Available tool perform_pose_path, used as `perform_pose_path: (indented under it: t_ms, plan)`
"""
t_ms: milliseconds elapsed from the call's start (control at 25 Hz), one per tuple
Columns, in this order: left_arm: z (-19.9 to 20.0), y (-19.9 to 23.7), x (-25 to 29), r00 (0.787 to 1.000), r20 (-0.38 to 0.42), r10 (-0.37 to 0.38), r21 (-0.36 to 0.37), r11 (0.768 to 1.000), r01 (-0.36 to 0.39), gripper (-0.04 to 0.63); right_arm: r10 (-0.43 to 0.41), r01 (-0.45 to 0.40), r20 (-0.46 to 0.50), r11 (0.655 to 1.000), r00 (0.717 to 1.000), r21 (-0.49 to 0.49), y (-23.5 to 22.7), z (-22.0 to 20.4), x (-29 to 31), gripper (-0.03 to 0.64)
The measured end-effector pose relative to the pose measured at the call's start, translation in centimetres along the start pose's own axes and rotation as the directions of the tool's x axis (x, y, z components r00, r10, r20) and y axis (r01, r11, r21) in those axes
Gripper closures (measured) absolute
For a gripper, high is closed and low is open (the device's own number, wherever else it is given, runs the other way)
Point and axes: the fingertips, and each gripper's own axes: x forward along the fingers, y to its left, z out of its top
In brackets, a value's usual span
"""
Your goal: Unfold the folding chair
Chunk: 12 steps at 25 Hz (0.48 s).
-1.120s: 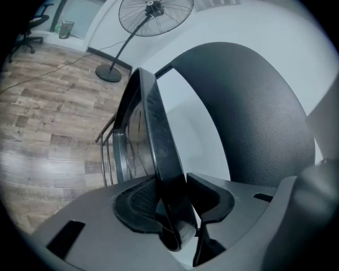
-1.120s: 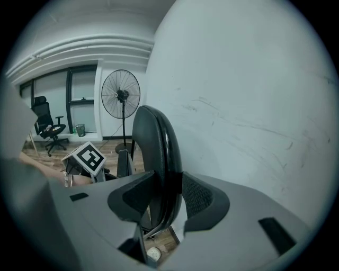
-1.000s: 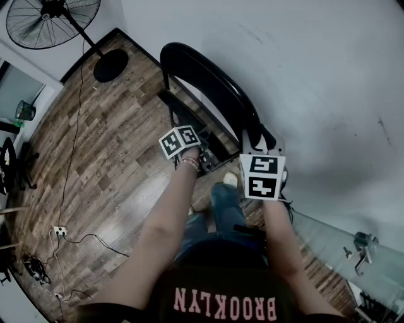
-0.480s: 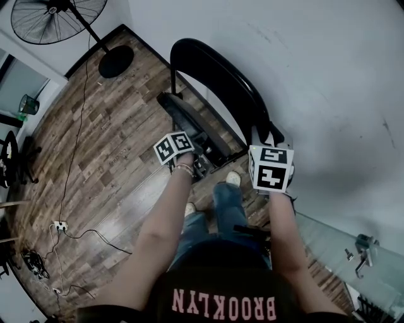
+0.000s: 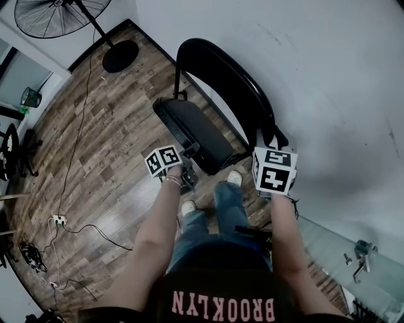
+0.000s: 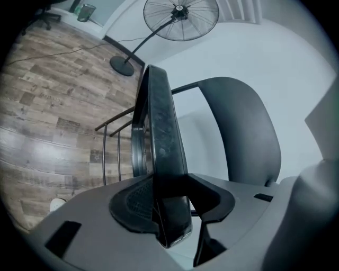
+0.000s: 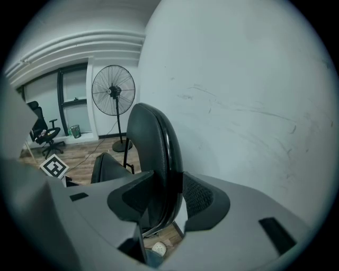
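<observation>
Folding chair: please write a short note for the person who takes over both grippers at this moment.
Left gripper: shut on the front edge of the seat.
Right gripper: shut on the edge of the backrest.
Place: on the wood floor, by the white wall.
Done: seat stands partly away from the backrest.
To do: bring the seat fully down, then release both.

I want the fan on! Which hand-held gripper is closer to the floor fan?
Left. The left hand-held gripper clamps the chair seat, toward the floor fan; the right hand-held gripper clamps the backrest, farther away.
</observation>
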Motion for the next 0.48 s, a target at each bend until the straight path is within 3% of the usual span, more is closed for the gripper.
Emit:
perform_pose_path:
  t_ms: [200,280,320,480]
  plan:
    - [0.1,1.0,-1.2,0.997,0.046,-0.059,-0.035,0.998,0.061,0.425,0.011,-0.011,-0.014,1.0,1.0,0.003,0.5,-0.2,0.1,0.453]
    - [0.2,0.9,-1.6,0.991,0.073,-0.112,-0.064,0.991,0.117,0.278,0.011,-0.011,-0.018,1.0,1.0,0.007,0.5,-0.4,0.2,0.453]
    - [0.2,1.1,-1.7,0.99,0.078,-0.116,-0.07,0.99,0.122,0.275,0.009,-0.009,-0.022,1.0,1.0,0.01,0.5,-0.5,0.3,0.451]
    - [0.0,3.3,-2.6,0.995,0.087,-0.05,-0.09,0.994,0.057,0.27,0.018,-0.017,-0.037,1.0,0.999,0.017,1.1,-0.8,0.5,0.449]
